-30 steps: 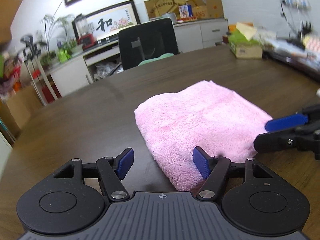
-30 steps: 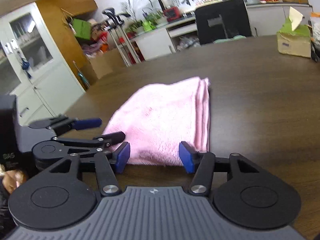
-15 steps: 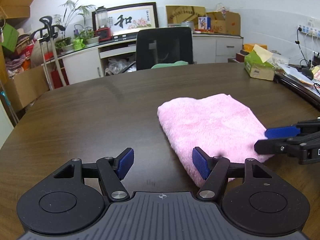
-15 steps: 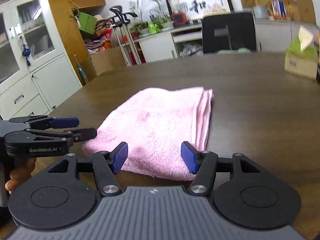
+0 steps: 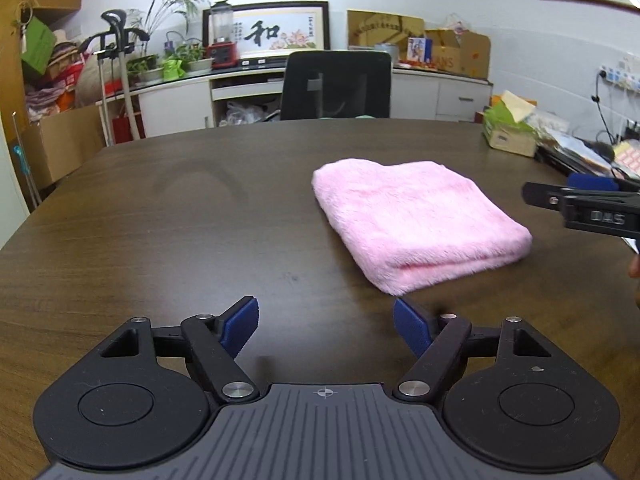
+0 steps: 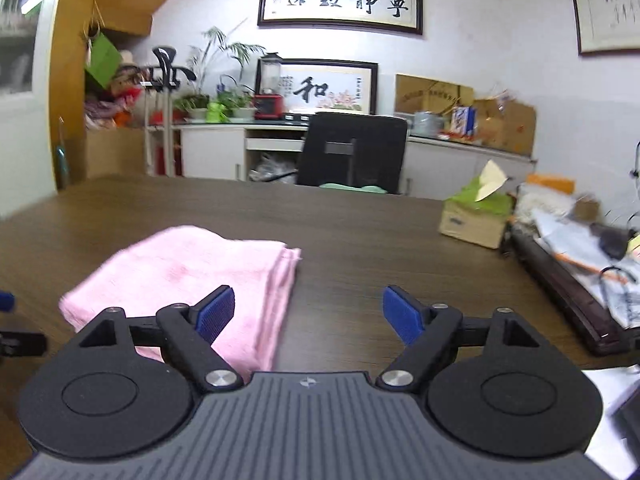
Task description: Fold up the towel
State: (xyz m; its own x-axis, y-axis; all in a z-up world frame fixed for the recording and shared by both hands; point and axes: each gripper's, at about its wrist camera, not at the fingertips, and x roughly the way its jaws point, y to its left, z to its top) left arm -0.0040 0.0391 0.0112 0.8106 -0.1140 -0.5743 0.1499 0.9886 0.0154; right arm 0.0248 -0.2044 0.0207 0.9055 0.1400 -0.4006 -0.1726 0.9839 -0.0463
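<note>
A pink towel [image 5: 416,220] lies folded into a thick rectangle on the dark wooden table [image 5: 180,220]. My left gripper [image 5: 326,326] hovers over bare table in front of the towel's near corner, jaws opening with nothing between them. In the right wrist view the pink towel [image 6: 188,276] lies ahead to the left. My right gripper [image 6: 310,314] is above the towel's near right edge and the bare wood beside it, jaws opening, pads off the cloth. The right gripper [image 5: 576,196] also shows at the right edge of the left wrist view.
A black office chair [image 5: 336,84] stands at the table's far side. A green tissue box [image 6: 476,216] and a pile of papers and cables [image 6: 580,248] sit at the table's right. White cabinets with plants and cardboard boxes line the back wall.
Both grippers have drawn back off the towel and their jaws have widened. The left one slid left onto bare table. The right one swung right, so the towel now lies to its left.
</note>
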